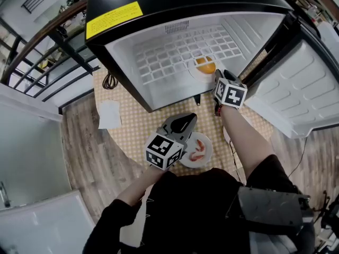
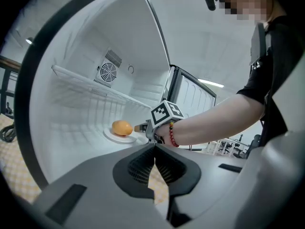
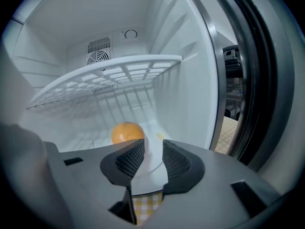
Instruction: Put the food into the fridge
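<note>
An orange (image 1: pixel 205 64) lies on a white plate (image 1: pixel 195 72) on the floor of the open fridge (image 1: pixel 159 15). My right gripper (image 1: pixel 217 77) reaches in at that plate's right rim. In the right gripper view it (image 3: pixel 148 152) stands open, a narrow gap between its fingers, with the plate (image 3: pixel 151 168) showing through and the orange (image 3: pixel 126 131) just beyond. My left gripper (image 1: pixel 185 122) hangs shut and empty outside the fridge, above a second white plate (image 1: pixel 210 142) of shrimp (image 1: pixel 198 150) on the checkered table (image 1: pixel 132 131). The left gripper view shows the orange (image 2: pixel 122 127) and the right gripper (image 2: pixel 139 127).
A wire shelf (image 3: pixel 105 78) spans the fridge above the orange. The fridge door (image 1: pixel 304 89) hangs open at the right. On the table lie a folded white paper (image 1: pixel 109 114) and a black cord (image 1: pixel 109 81). A railing (image 1: pixel 37 52) runs at the left.
</note>
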Motion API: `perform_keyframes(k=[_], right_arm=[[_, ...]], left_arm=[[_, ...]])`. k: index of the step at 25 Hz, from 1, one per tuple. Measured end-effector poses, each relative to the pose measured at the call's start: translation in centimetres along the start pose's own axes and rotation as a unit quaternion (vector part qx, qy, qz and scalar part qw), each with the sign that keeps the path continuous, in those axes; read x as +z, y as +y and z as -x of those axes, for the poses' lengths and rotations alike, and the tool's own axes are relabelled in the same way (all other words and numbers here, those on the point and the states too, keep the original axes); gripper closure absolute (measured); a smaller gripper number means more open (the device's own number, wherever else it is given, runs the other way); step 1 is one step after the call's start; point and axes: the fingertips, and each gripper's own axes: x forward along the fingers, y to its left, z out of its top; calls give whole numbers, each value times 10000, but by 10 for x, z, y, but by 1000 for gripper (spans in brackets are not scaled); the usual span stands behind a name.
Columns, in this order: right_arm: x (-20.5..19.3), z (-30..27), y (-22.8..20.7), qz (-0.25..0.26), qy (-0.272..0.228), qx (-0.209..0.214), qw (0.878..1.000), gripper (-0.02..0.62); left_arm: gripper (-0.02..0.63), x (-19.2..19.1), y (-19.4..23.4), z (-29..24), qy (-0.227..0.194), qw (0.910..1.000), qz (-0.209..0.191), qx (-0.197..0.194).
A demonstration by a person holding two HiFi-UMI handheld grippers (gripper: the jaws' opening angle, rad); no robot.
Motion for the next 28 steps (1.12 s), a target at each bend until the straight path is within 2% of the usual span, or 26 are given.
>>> perform_keyframes(k=[6, 8, 10, 15, 19, 25, 28], right_arm=[[14, 35, 2, 217, -388, 207, 9988, 466], [16, 55, 11, 288, -499, 494, 9971, 477], [20, 76, 19, 309, -605, 810, 9944, 513], [31, 127, 43, 712, -859, 1419, 9836, 546], [38, 166, 57, 717, -1001, 1867, 9747, 568], [29, 209, 64, 384, -969, 1993, 9744, 577], [20, 228, 71, 234, -995, 1877, 9769, 578]], left_arm=[[592, 18, -6, 9, -88, 9995, -186, 219], [592, 23, -9, 7, 8, 9992, -350, 174], [592, 30, -11, 5, 32, 9988, -455, 173], [592, 61, -22, 6, -367, 9982, -405, 251], [592, 75, -39, 7, -564, 9980, -258, 73], [592, 86, -57, 18, -667, 9971, -366, -40], [592, 83, -62, 32, -522, 9970, -497, -292]])
